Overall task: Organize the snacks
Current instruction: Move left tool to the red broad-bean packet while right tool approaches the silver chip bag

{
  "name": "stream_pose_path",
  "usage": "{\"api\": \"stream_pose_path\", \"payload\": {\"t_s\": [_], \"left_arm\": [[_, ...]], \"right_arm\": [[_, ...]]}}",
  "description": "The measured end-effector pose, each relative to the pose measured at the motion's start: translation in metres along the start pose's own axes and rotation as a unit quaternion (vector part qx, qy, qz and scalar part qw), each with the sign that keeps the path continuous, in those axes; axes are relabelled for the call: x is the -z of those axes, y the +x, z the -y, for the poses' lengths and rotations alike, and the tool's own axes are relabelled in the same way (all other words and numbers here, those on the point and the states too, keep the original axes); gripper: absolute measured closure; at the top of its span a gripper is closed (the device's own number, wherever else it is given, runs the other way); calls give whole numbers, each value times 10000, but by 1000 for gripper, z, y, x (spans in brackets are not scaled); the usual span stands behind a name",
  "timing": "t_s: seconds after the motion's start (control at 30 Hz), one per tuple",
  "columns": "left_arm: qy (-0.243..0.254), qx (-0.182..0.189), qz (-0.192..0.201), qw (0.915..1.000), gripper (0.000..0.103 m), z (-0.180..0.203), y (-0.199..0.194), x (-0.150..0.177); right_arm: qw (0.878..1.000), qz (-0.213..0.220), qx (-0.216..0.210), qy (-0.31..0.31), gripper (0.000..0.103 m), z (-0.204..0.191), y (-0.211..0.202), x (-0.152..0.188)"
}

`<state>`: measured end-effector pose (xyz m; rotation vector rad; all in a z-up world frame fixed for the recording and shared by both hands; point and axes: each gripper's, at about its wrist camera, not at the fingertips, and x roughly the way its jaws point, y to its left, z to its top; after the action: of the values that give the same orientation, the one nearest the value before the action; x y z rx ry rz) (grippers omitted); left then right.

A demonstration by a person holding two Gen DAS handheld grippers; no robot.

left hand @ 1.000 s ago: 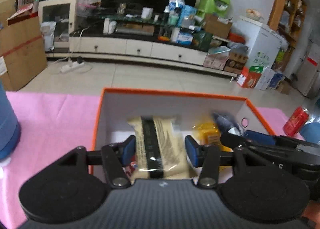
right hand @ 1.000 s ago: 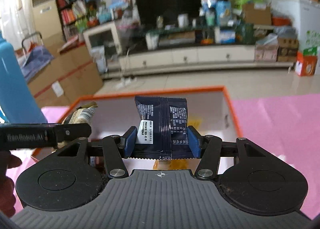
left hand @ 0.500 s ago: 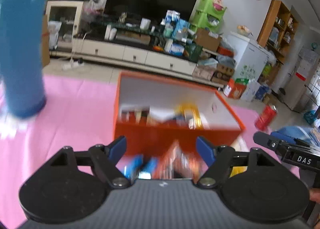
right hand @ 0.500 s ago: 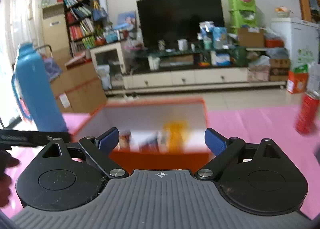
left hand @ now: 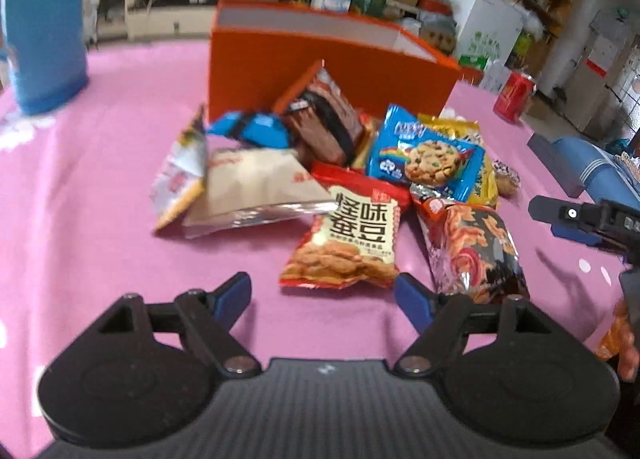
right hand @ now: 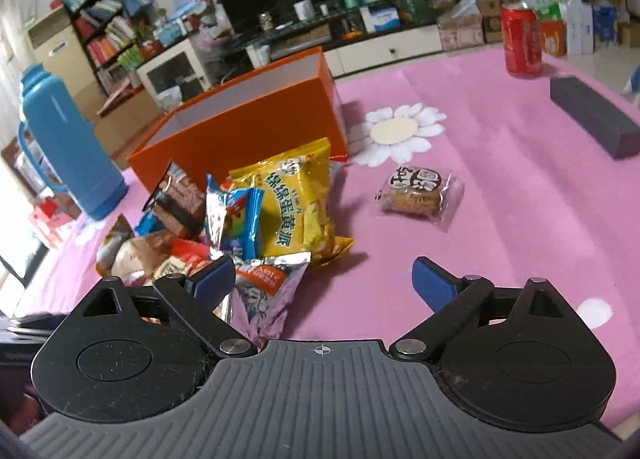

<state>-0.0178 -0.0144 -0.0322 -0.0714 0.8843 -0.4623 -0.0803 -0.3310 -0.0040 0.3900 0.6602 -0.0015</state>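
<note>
An orange box (left hand: 320, 63) stands on the pink tablecloth; it also shows in the right wrist view (right hand: 248, 127). A heap of snack packets lies in front of it: a red bean packet (left hand: 348, 239), a blue cookie packet (left hand: 424, 159), a brown cake packet (left hand: 324, 119), a yellow packet (right hand: 296, 203). A single wrapped biscuit (right hand: 420, 195) lies apart to the right. My left gripper (left hand: 324, 295) is open and empty just short of the red packet. My right gripper (right hand: 324, 279) is open and empty beside a silver packet (right hand: 268, 291).
A blue thermos (right hand: 68, 143) stands left of the box. A red can (right hand: 520, 41) and a dark grey block (right hand: 592, 121) stand at the far right of the table. The pink cloth (right hand: 500, 219) covers the table.
Both grippers let go of their packets inside the box, opened, and pulled back and down to the heap of snacks in front of the box.
</note>
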Motion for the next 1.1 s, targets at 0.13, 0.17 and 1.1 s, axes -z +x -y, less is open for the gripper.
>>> {"api": "stream_pose_path", "payload": {"t_s": [0.13, 0.17, 1.1], "left_arm": [[-25, 9, -89, 10000, 25, 6, 24, -13], [-20, -17, -83, 10000, 25, 9, 29, -17], [69, -578, 196, 9981, 22, -15, -31, 29]], "right_arm": [[9997, -140, -142, 102, 17, -3, 11, -4], [9997, -176, -133, 41, 17, -7, 13, -5], [9957, -441, -193, -794, 14, -72, 27, 11]]}}
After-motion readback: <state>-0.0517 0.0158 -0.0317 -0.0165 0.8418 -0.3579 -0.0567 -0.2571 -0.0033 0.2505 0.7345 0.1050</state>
